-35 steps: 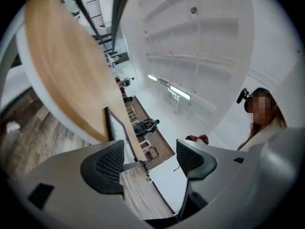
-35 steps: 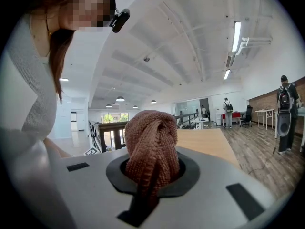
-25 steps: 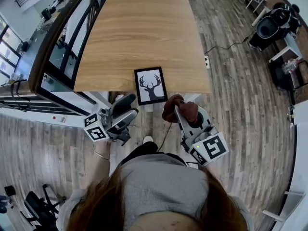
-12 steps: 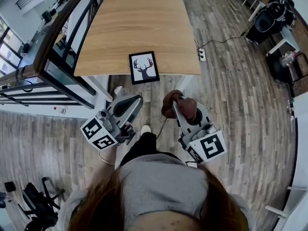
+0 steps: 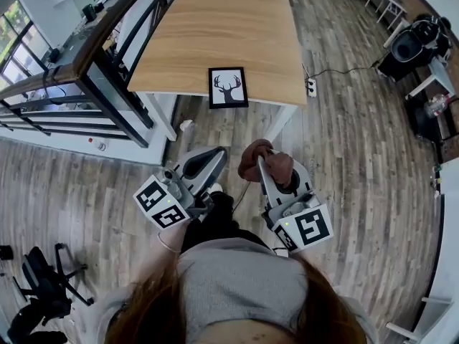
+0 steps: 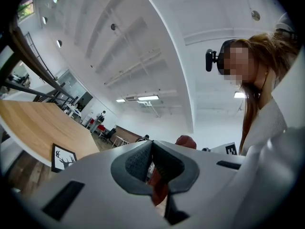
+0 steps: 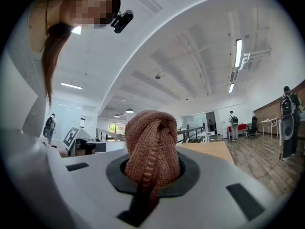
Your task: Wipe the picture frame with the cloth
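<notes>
The black picture frame [image 5: 228, 87] with a deer print lies flat at the near edge of the wooden table [image 5: 222, 27]. It also shows in the left gripper view as the frame [image 6: 63, 157]. Both grippers hang over the floor, well short of the table. My left gripper [image 5: 209, 156] is shut with nothing between its pads [image 6: 138, 162]. To its right, my right gripper [image 5: 262, 160] is shut on a bunched brown cloth [image 5: 257, 159]. The cloth [image 7: 152, 144] bulges out of the jaws.
A dark railing with glass panels [image 5: 107, 56] runs along the table's left side. A power strip [image 5: 310, 87] and its cable lie on the plank floor right of the table. Black equipment [image 5: 412, 45] stands at far right, a black chair [image 5: 43, 282] at lower left.
Table and frame have drawn further from both grippers, which came back over the floor. The left gripper's jaws, apart a second ago, are now together. The cloth stays in the right gripper.
</notes>
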The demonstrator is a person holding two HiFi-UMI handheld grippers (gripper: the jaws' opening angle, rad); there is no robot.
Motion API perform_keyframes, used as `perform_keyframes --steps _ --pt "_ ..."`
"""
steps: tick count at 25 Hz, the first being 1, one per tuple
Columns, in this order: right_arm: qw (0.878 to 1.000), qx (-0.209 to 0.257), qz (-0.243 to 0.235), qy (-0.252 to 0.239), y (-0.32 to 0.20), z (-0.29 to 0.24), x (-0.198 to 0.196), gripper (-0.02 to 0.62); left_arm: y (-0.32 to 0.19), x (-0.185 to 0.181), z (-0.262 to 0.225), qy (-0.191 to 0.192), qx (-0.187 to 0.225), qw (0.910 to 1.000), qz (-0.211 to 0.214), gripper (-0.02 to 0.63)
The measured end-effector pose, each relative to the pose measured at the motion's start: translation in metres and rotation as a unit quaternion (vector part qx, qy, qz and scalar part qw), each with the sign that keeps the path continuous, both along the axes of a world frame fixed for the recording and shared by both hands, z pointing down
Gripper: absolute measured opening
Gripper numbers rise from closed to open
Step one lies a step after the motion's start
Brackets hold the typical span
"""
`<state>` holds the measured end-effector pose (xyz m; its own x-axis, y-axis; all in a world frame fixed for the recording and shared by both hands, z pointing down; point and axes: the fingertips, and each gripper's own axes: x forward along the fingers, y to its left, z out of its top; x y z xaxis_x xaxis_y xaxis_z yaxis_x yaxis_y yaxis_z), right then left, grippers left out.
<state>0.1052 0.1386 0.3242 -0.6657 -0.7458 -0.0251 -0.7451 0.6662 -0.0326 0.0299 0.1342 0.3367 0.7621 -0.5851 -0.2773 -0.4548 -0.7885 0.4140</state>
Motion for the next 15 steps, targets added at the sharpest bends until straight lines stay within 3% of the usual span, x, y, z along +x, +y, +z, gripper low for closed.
perform_keyframes --steps 6,11,15 --pt "0.999 0.012 0.024 -0.017 0.014 -0.008 -0.001 0.046 0.014 0.003 -0.013 -0.01 0.038 0.999 -0.022 0.009" --pt "0.998 0.034 0.035 -0.028 0.017 -0.027 -0.008 0.045 0.015 0.0 -0.023 -0.046 0.065 0.9961 -0.037 0.009" --pt "0.999 0.031 0.038 -0.002 0.018 -0.015 -0.011 0.044 0.013 -0.003 -0.02 -0.052 0.065 0.9952 -0.051 0.009"
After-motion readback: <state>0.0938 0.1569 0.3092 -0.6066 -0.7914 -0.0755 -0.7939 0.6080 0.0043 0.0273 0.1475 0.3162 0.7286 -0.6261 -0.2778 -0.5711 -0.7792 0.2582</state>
